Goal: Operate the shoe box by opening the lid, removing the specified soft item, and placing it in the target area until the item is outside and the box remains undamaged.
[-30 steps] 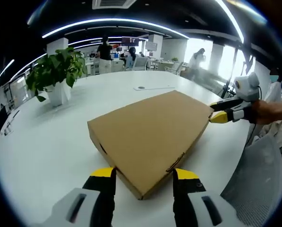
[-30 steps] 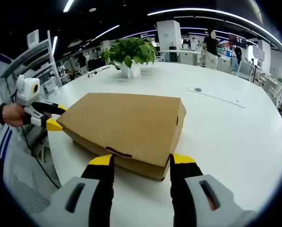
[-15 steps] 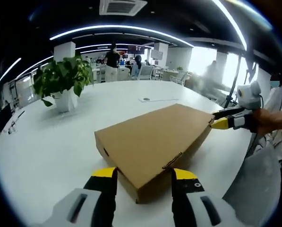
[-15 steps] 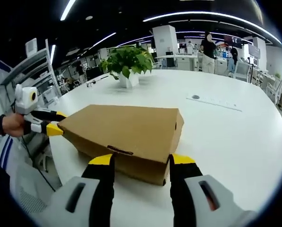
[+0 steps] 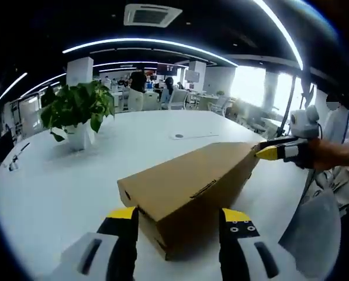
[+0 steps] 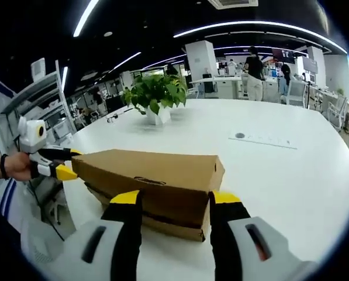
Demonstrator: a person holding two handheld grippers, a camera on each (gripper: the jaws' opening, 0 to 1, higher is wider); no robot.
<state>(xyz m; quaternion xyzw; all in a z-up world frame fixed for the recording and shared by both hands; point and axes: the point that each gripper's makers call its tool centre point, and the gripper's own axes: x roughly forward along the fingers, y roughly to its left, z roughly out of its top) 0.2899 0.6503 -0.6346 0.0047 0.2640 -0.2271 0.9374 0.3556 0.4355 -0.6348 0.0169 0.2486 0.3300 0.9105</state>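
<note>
A closed brown cardboard shoe box (image 5: 192, 193) rests on the round white worktop (image 5: 63, 175). The left tool (image 5: 177, 225) and right tool (image 6: 173, 208) each stand wide open astride opposite ends, gripping nothing.

left gripper view: low over the surface (image 5: 57, 193), close to one end of the shoe box (image 5: 189, 193), facing along it; own tongs (image 5: 177, 219) straddle that end
right gripper view: low at the opposite end of the box (image 6: 156, 181), close, own tongs (image 6: 174, 202) astride it
shared: box, white surface, potted plant (image 5: 78, 111) (image 6: 156, 96), each other's tongs (image 5: 268, 152) (image 6: 63, 170)
facing: towards each other
</note>
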